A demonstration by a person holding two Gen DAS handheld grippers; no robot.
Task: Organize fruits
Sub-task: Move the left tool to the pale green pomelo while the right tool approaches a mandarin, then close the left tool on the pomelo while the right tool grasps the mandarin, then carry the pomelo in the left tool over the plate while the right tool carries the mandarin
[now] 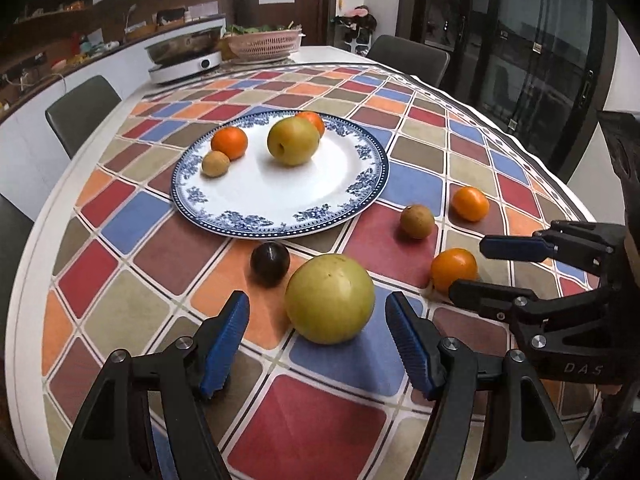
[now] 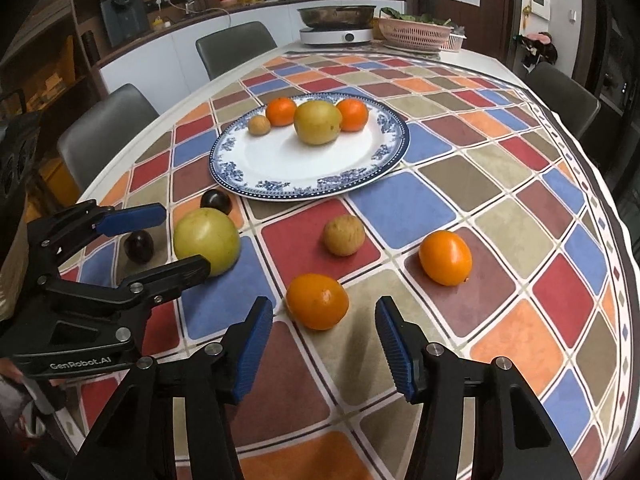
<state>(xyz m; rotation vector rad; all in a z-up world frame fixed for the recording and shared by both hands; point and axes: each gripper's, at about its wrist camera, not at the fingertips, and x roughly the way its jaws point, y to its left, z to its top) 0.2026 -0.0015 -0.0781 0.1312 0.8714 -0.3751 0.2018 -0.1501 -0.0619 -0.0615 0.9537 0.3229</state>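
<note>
A blue-rimmed white plate (image 1: 256, 216) (image 2: 280, 188) holds a yellow-green pear (image 1: 293, 141), two oranges and a small brown fruit. On the checked cloth lie a second large pear (image 1: 330, 298) (image 2: 207, 240), two dark plums (image 2: 216, 201) (image 2: 139, 245), a brown fruit (image 1: 417, 221) (image 2: 344, 235) and two oranges (image 2: 317, 301) (image 2: 445, 257). My left gripper (image 1: 318, 320) is open, its pads either side of the near pear, not touching. My right gripper (image 2: 324, 320) is open just short of the near orange.
A hotplate with a metal pan (image 1: 186, 54) and a pink basket (image 1: 264, 44) stand at the table's far end. Grey chairs (image 1: 82, 110) stand around the table. The table edge curves close on the right in the right wrist view.
</note>
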